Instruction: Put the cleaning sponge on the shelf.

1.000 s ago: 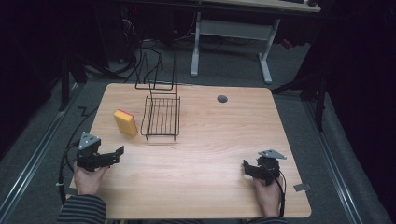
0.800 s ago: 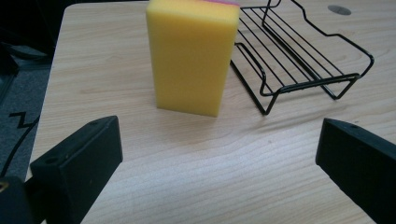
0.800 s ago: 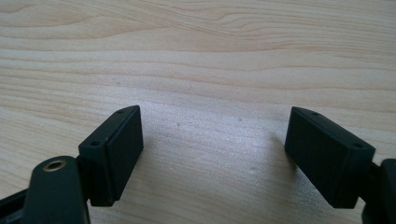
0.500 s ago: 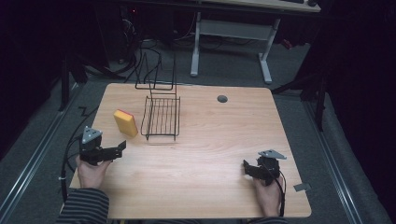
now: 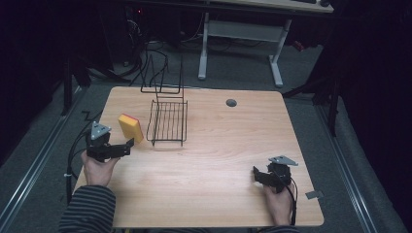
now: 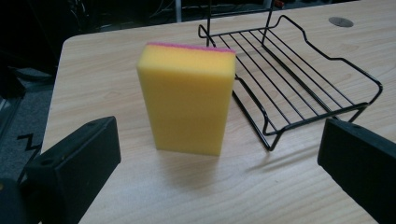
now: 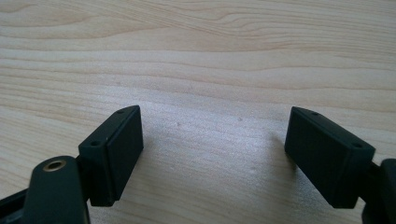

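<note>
Wire rack: a black wire rack (image 5: 168,122) sits on the far left part of the bench (image 5: 218,160), its flat tray of parallel bars bare, with a tall wire frame rising at its far end; in the left gripper view the rack (image 6: 299,79) lies just right of the sponge, apart from it by a narrow gap.
Sponge: a yellow sponge (image 5: 131,128) with a pink top layer stands upright on its narrow end on the bench, just left of the rack; in the left gripper view the sponge (image 6: 189,95) stands ahead of the jaws, roughly between their lines but beyond their tips.
Left claw: the left claw (image 5: 127,144) is held above the left edge of the bench, pointing towards the sponge and near it without touching; its jaws are spread wide and grip nothing (image 6: 219,177).
Right claw: the right claw (image 5: 256,174) rests low over the near right part of the bench, well apart from sponge and rack; in the right gripper view the jaws stand wide apart over bare wood, with nothing between them (image 7: 212,154).
Bench detail: a small round grey grommet (image 5: 231,103) sits in the far part of the top, right of the rack.
</note>
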